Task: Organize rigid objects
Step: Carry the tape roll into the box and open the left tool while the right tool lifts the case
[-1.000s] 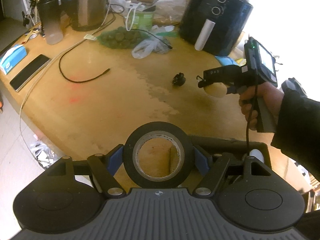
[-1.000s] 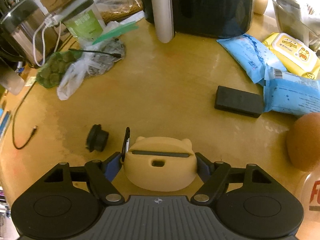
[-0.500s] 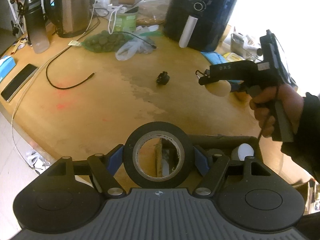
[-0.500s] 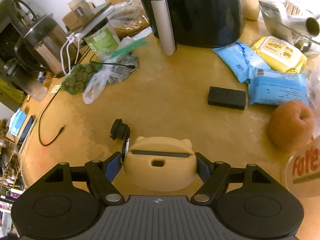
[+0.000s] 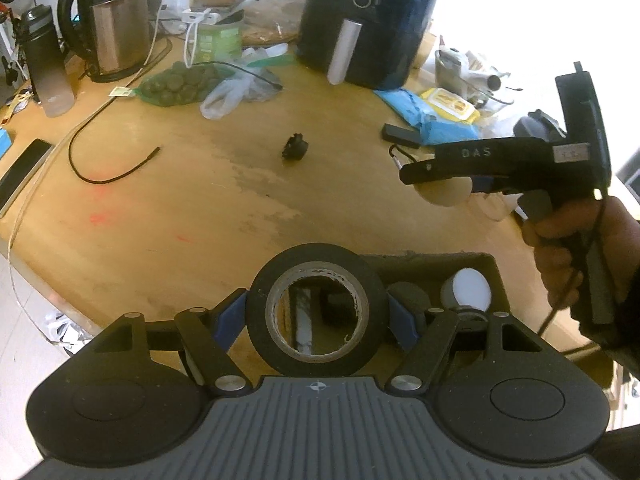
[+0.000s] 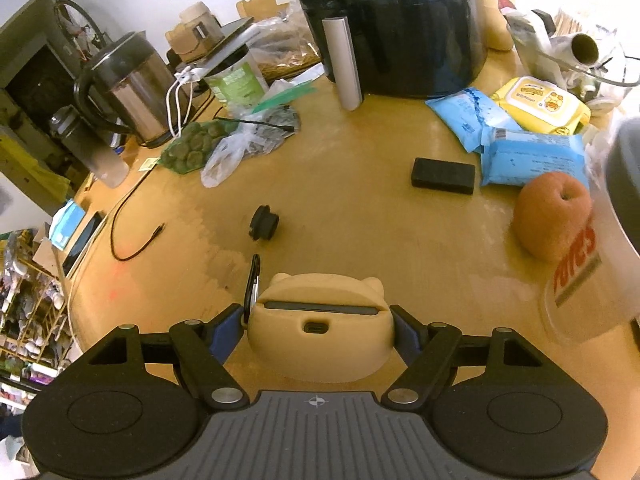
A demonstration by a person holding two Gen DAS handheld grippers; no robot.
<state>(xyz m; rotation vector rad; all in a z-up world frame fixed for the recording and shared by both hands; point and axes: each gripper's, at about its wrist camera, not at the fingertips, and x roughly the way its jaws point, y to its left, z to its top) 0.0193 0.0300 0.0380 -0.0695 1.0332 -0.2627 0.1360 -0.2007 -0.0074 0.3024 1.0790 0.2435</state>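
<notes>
- The roll of black tape point(image 5: 316, 312) stands on edge between the blue pads of the left gripper point(image 5: 316, 314), its round face toward the camera and its core axis running along the fingers.
- The left gripper is clamped on the roll at its two sides; through the core, parts of a cardboard box point(image 5: 490, 270) show below.
- The box sits at the near edge of the wooden table point(image 5: 200, 208); a white-capped round item point(image 5: 468, 290) lies inside it.
- The tan bear-shaped case point(image 6: 320, 328) is pinched between the pads of the right gripper point(image 6: 320, 330). Its long axis runs crosswise from pad to pad, the ears point away from the camera, and the port side faces the camera.
- A metal carabiner point(image 6: 252, 284) sticks up at the case's left side.
- In the left wrist view, a hand point(image 5: 580, 240) holds the right gripper above the table, clear of the surface.
- A small black cap point(image 6: 263, 224) lies on the table beyond the case; a black rectangular block point(image 6: 443, 176) lies farther right, near the blue wipe packs point(image 6: 532, 160).
- A round brownish fruit point(image 6: 552, 216) rests at the right.
</notes>
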